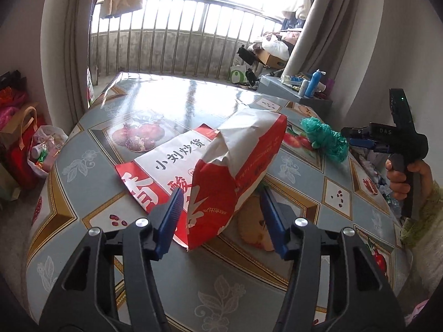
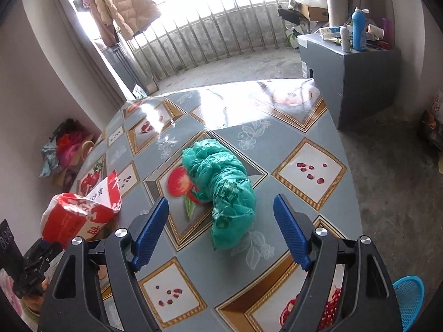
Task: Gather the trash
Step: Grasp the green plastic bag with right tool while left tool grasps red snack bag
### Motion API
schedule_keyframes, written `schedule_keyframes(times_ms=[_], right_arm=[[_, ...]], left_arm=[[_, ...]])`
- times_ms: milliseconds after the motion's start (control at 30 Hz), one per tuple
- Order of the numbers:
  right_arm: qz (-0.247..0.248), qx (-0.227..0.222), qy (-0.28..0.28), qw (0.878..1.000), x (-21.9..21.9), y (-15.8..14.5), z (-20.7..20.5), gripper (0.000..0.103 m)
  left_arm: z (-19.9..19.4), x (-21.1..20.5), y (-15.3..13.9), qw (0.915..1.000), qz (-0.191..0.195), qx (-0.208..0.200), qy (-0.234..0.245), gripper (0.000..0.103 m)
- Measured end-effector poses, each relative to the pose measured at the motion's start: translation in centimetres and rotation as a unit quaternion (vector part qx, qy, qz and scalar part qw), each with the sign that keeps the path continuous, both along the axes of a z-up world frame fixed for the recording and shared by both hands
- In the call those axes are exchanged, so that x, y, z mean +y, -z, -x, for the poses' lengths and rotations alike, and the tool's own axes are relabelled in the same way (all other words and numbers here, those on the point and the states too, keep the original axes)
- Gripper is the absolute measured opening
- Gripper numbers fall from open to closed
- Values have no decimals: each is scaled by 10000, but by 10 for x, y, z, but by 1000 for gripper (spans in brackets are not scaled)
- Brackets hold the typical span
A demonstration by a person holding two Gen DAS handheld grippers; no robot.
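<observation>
**Red-and-white paper bag framed by the left claw, green plastic bag by the right**

Blue ribbed pads on the left claw (image 1: 221, 215) stand apart on either side of the raised open mouth of a red-and-white paper snack bag (image 1: 221, 171). The left pad sits just beside the bag's printed side; the right pad is clear of it, and no pad presses the paper. The bag lies on its side on the desk (image 1: 83, 193), its flat printed half stretching away from the claw towards the balcony railing.

Taking the paper bag as landmark: to its right, near the desk's far right edge, lies a crumpled green plastic bag (image 2: 221, 182). The right claw (image 2: 221, 229) hangs over that bundle's near end with its jaws spread wide and nothing between the pads.

My reading is that the task is at the pick-up step, with both pieces of trash lying on the desk and neither gripped. The next move for the left claw calls for sliding a little further onto the bag's folded lip and pinching the paper there, since the wall looks thin and likely to crumple. For the right, a drop onto the bundle and a full squeeze seems needed, because loose film can slip out. A blue mesh basket (image 2: 409, 301) shows past the desk's right edge; whether it is the bin I cannot tell.
</observation>
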State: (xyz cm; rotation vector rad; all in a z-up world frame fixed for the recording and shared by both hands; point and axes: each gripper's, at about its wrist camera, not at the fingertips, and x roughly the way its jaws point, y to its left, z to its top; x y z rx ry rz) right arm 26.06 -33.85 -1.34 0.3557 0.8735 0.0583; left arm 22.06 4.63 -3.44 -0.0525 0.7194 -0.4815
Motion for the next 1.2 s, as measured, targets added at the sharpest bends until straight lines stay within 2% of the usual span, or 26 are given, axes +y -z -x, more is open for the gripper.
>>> schedule_keyframes(times_ms=[33, 100, 133, 267, 367, 533, 667, 900, 1067, 1200], right_arm=[[13, 64, -9, 10000, 0, 4, -5, 76], [12, 167, -26, 9999, 1, 10, -11, 63], [-7, 239, -27, 9997, 2, 13, -14, 60], [-114, 413, 42, 9991, 2, 21, -15, 38], [-248, 520, 135, 9982, -1, 25, -11, 32], [-443, 655, 280, 9965, -4, 25, 3, 29], [-651, 779, 420, 9939, -2, 25, 32, 29], [-919, 888, 684, 9894, 15, 21, 122, 29], [-1099, 963, 901, 9852, 31, 21, 193, 29], [-1032, 1049, 989, 9842, 48, 25, 229, 29]], left_arm=[[0, -1, 1, 10000, -21, 39, 0, 47], [-2, -2, 5, 9999, 0, 136, 8, 37], [-2, -3, 7, 9998, 2, 181, 20, 35], [0, -5, 8, 9998, 23, 168, 81, 32], [2, -7, 7, 9996, 105, 199, 139, 31], [10, -16, 4, 9988, 236, 308, 296, 30], [28, -26, 0, 9977, 297, 370, 493, 30], [76, -40, -4, 9951, 374, 530, 740, 30], [112, -47, -3, 9954, 215, 454, 810, 30], [128, -60, 8, 9949, -14, 426, 916, 31]])
